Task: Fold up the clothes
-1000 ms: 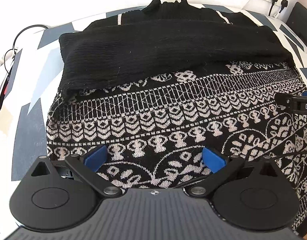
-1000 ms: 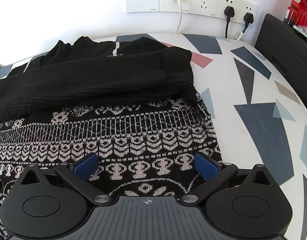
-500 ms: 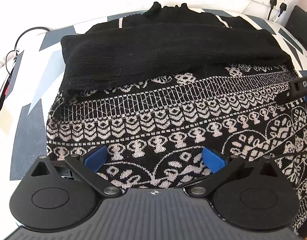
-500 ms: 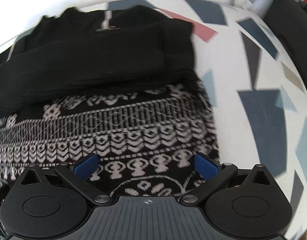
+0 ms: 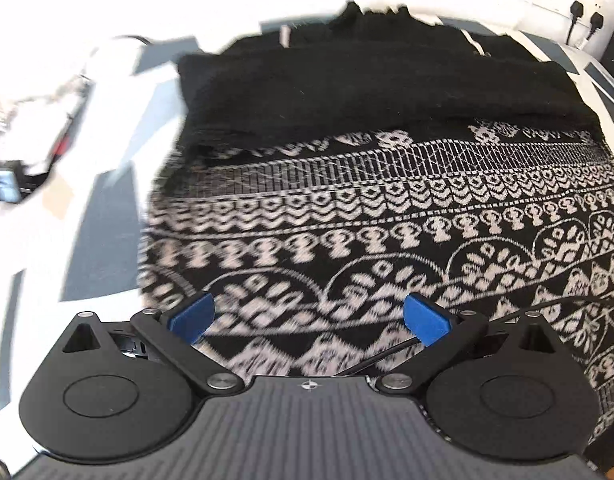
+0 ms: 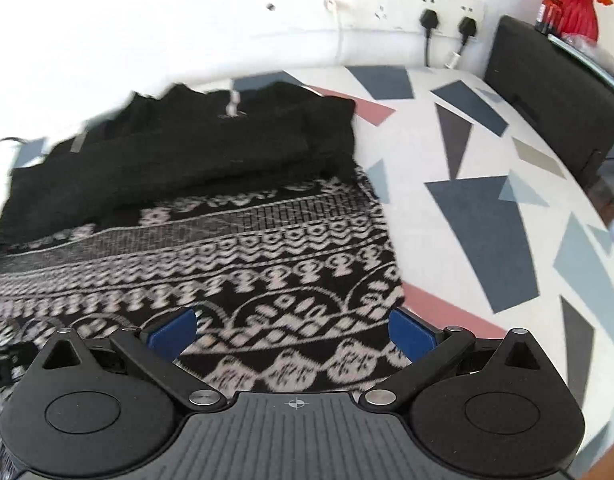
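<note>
Knitted sweater (image 5: 387, 216) lying flat on the patterned tabletop (image 6: 487, 216), black sleeves folded across its upper half. Left claw (image 5: 309, 316) and right claw (image 6: 293, 330) — both spread wide, empty. Fabric likely soft, limp, moderately heavy — best pinched at the hem corners.

no text, label, brand or number can be read anywhere here
</note>
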`<act>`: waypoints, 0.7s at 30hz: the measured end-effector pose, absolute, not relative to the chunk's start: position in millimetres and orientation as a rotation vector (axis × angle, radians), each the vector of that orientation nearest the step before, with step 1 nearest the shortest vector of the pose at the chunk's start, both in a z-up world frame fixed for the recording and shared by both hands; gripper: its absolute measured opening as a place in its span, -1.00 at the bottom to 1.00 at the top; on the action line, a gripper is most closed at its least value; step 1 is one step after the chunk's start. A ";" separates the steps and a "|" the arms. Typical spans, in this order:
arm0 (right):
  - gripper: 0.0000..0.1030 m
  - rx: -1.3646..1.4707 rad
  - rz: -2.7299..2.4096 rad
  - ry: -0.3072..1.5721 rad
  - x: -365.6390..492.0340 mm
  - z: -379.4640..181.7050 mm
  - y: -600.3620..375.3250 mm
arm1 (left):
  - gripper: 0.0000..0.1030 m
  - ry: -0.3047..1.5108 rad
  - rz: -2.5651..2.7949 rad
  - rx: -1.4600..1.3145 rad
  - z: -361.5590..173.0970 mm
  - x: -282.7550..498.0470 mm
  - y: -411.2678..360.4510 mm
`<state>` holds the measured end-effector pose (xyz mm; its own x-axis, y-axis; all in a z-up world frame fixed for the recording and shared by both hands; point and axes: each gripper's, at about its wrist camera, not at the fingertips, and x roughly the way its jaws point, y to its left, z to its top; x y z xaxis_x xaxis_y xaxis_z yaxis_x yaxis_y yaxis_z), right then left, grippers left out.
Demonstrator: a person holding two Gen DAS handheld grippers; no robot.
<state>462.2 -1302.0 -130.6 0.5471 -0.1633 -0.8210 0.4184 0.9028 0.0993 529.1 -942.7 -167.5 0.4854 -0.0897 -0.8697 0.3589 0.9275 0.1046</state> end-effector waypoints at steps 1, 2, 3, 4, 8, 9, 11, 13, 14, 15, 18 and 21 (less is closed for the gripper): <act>0.98 0.287 -0.325 0.915 455.5 -128.8 -1301.1 | 0.99 1.014 -0.263 0.282 -163.2 519.4 -941.2; 0.98 0.267 -0.296 0.899 446.8 -126.8 -1299.8 | 0.99 0.998 -0.248 0.273 -158.8 509.6 -939.5; 0.98 0.247 -0.264 0.887 438.4 -125.1 -1300.0 | 0.99 0.989 -0.229 0.254 -154.4 499.6 -936.8; 0.98 0.230 -0.225 0.878 428.4 -123.6 -1300.2 | 0.99 0.982 -0.209 0.233 -150.0 489.6 -934.0; 0.99 0.213 -0.116 0.822 383.8 -120.9 -1309.6 | 0.99 0.941 -0.155 0.161 -134.3 443.9 -921.7; 0.99 0.223 -0.115 0.816 375.5 -123.3 -1312.8 | 0.99 0.926 -0.145 0.149 -131.1 431.8 -918.3; 0.99 0.231 -0.119 0.821 364.2 -128.9 -1317.0 | 0.99 0.901 -0.131 0.143 -127.4 410.9 -913.3; 0.99 0.209 -0.121 0.831 355.4 -133.9 -1317.6 | 0.99 0.885 -0.117 0.144 -125.1 392.7 -908.0; 0.99 0.174 -0.116 0.832 351.4 -135.4 -1314.5 | 0.99 0.888 -0.104 0.146 -124.6 387.3 -905.8; 0.99 0.142 -0.108 0.831 348.3 -137.1 -1311.6 | 0.99 0.893 -0.091 0.148 -124.1 382.2 -903.7; 0.98 0.103 -0.083 0.838 339.1 -137.5 -1307.9 | 0.99 0.887 -0.057 0.113 -118.6 369.0 -897.6; 0.99 0.129 -0.072 0.825 330.9 -133.8 -1313.8 | 0.99 0.913 -0.044 0.064 -115.1 358.5 -893.9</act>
<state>330.9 -1313.8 -133.8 0.6767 -0.0139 -0.7361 0.1141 0.9897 0.0862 358.5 -893.9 -115.1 0.6106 -0.0107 -0.7919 0.0649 0.9972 0.0366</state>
